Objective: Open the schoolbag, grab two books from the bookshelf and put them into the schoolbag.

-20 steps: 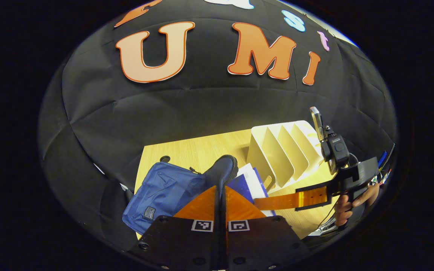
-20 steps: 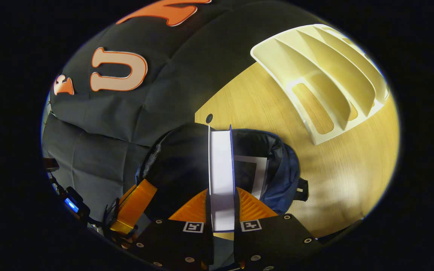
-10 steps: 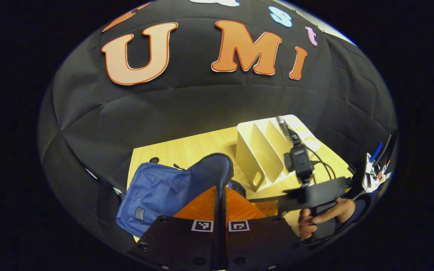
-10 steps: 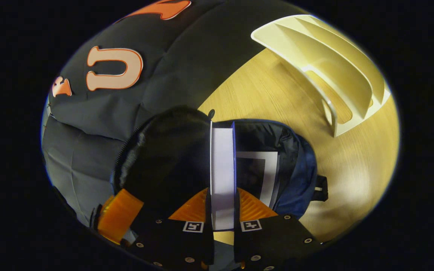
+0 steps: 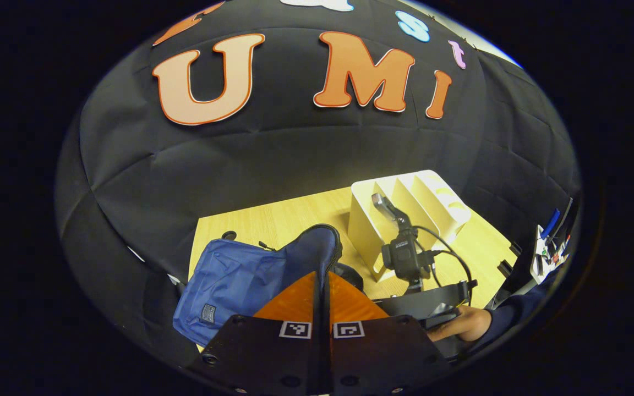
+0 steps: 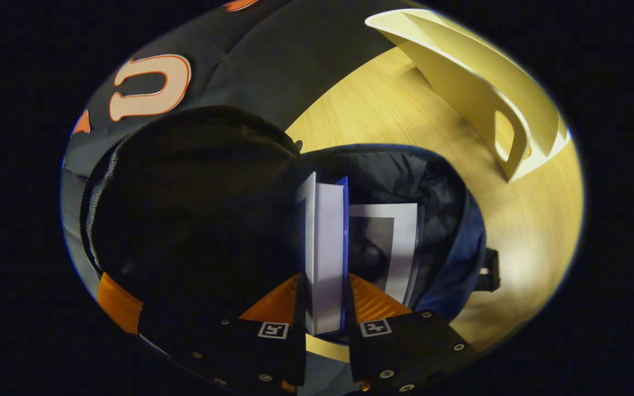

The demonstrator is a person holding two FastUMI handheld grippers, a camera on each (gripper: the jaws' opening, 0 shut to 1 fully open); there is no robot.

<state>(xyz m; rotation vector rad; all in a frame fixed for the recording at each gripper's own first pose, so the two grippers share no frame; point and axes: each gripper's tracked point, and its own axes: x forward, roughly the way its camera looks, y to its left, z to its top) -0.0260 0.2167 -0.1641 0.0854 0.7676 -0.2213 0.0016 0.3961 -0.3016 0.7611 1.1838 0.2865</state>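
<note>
Since a second ago the right gripper has sunk toward the open schoolbag, so the book it carries now reaches down into the dark mouth. Its jaws are clamped on that book, one finger on each cover, with the white page edge showing between them. Just beside it, already lying inside the bag, is a first book with a pale cover.

From the left gripper view, the left gripper has its jaws pressed together on the raised flap of the blue bag, holding it up and the mouth wide. The bag sits near the left edge of the wooden surface. Beyond it, toward the right side of the surface, stands the cream bookshelf; no book is visible in the slots I can see.

By my reckoning the job is nearly finished: the bag is open, one book is in, and the second is partway in. What seems left is to lower it fully, let go, and draw both grippers clear.
</note>
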